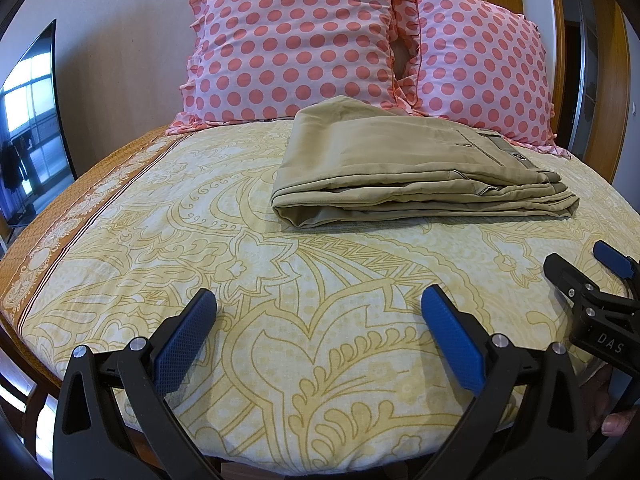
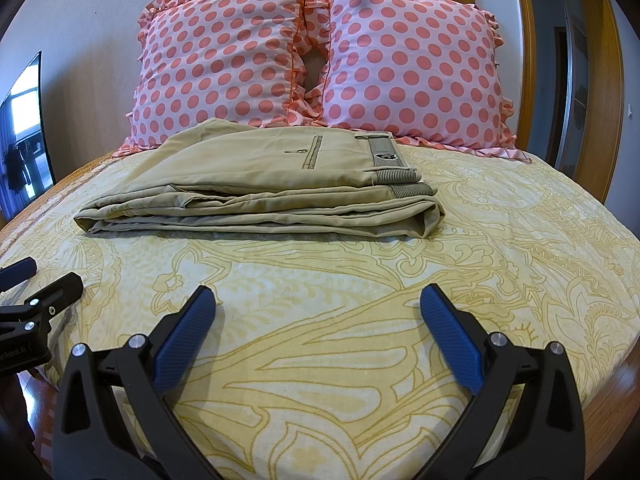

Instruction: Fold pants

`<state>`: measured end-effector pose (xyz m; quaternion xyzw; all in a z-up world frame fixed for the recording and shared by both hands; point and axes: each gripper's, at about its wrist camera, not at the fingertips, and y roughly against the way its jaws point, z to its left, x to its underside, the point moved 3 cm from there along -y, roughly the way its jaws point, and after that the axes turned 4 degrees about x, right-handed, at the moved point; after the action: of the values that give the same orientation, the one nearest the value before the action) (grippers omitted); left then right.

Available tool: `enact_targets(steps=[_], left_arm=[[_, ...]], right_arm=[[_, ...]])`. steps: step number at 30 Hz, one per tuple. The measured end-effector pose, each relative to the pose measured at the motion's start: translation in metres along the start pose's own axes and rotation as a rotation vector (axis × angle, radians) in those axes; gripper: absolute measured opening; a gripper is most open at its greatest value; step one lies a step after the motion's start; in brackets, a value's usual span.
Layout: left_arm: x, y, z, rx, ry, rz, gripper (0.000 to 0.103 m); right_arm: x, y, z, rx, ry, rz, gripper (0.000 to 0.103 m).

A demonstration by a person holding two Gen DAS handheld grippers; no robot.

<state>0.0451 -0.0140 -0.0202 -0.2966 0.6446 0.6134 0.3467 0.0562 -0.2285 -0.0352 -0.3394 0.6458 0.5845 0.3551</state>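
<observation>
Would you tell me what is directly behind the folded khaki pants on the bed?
Two pink polka-dot pillows stand behind the folded pants, above the patterned sheet. The pants hide part of the pillows' lower edges, so contact cannot be judged.

open bedsheet (image 2: 320,280) ahead, folded pants (image 2: 256,184), pillows (image 2: 320,52) behind
</observation>
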Motion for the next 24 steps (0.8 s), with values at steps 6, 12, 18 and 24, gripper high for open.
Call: enact_targets(steps=[6,12,18,24], left_arm=[[0.0001,0.0,0.0,0.0,0.0,-0.001,0.102],[0.0002,0.0,0.0,0.0,0.0,-0.001,0.102],[0.0005,-0.0001,-0.0006,-0.001,0.0,0.002,0.102],[-0.0007,-0.0002,-0.001,0.0,-0.003,0.003,0.102]], right_arm=[[0.0001,-0.0003,0.0,0.0,0.0,-0.001,0.101],[0.0002,-0.0004,0.0002,0.001,0.0,-0.001,0.101],[0.0003,-0.0006,0.0002,0.0,0.0,-0.002,0.101],[0.0013,-0.0007,0.0004,0.001,0.0,-0.002,0.101]])
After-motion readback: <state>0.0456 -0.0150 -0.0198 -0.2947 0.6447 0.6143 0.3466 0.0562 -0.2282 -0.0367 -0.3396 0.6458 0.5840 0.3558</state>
